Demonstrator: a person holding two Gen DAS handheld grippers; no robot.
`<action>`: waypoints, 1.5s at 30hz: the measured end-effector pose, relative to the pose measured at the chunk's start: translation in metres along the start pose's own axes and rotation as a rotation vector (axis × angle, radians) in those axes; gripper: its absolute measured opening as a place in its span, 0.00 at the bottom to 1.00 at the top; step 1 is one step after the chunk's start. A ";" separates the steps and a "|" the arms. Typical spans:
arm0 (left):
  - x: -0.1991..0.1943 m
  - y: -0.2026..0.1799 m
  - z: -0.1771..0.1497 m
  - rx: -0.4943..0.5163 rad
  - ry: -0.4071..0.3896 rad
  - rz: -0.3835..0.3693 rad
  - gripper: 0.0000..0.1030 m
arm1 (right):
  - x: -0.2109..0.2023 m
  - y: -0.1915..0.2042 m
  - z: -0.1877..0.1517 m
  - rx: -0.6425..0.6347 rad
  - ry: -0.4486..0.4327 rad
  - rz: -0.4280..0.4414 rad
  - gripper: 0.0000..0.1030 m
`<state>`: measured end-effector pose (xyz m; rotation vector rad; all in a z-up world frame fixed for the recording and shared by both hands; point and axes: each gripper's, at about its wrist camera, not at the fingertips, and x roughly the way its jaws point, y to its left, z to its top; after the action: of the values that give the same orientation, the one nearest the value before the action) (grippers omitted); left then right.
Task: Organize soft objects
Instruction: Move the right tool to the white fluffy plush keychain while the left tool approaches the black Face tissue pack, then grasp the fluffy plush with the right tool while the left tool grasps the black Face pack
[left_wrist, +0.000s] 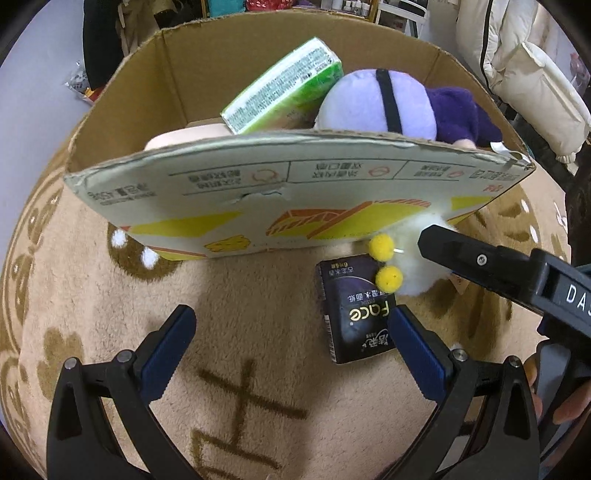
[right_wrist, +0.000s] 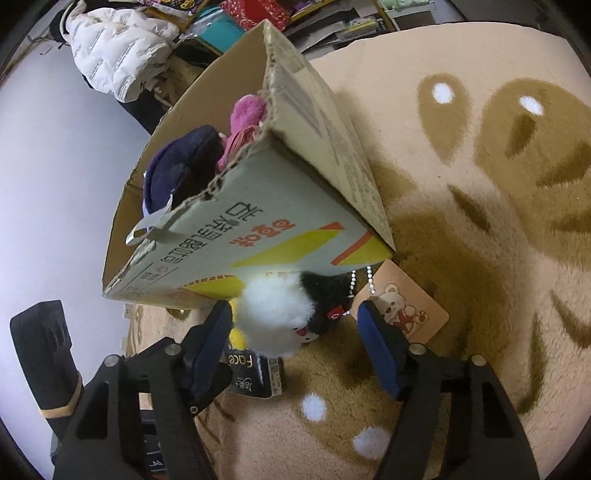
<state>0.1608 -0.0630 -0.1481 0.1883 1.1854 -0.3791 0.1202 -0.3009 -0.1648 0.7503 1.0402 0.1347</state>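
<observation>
A white and black plush toy (right_wrist: 280, 314) with yellow feet (left_wrist: 384, 258) lies on the rug against the front of the cardboard box (left_wrist: 295, 184). My right gripper (right_wrist: 295, 321) straddles it, open: the left pad touches the white fur and the right pad stands just clear. One right finger (left_wrist: 461, 254) shows from the right in the left wrist view. A dark tissue pack (left_wrist: 354, 314) lies flat beside the toy, close to the right finger of my left gripper (left_wrist: 291, 332), which is open and holds nothing. Inside the box are a green tissue pack (left_wrist: 284, 88) and a purple plush (left_wrist: 376, 103).
The toy's bear-print tag card (right_wrist: 402, 310) and ball chain (right_wrist: 354, 284) lie by the box corner (right_wrist: 384, 243). A pink plush (right_wrist: 247, 110) sits in the box. A white puffer jacket (left_wrist: 535, 74) lies behind. Beige patterned rug (left_wrist: 258, 406) covers the floor.
</observation>
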 end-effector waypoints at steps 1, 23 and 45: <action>0.002 0.000 0.001 0.000 0.003 -0.002 1.00 | 0.000 0.000 0.000 -0.001 0.000 0.003 0.69; 0.034 0.008 0.012 0.003 0.050 -0.047 1.00 | 0.022 0.012 0.019 -0.111 0.051 -0.036 0.54; 0.052 0.009 0.003 0.012 0.068 -0.042 1.00 | 0.023 0.004 0.013 -0.132 0.067 -0.021 0.44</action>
<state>0.1836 -0.0650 -0.1955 0.1886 1.2559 -0.4195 0.1441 -0.2941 -0.1751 0.6182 1.0914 0.2094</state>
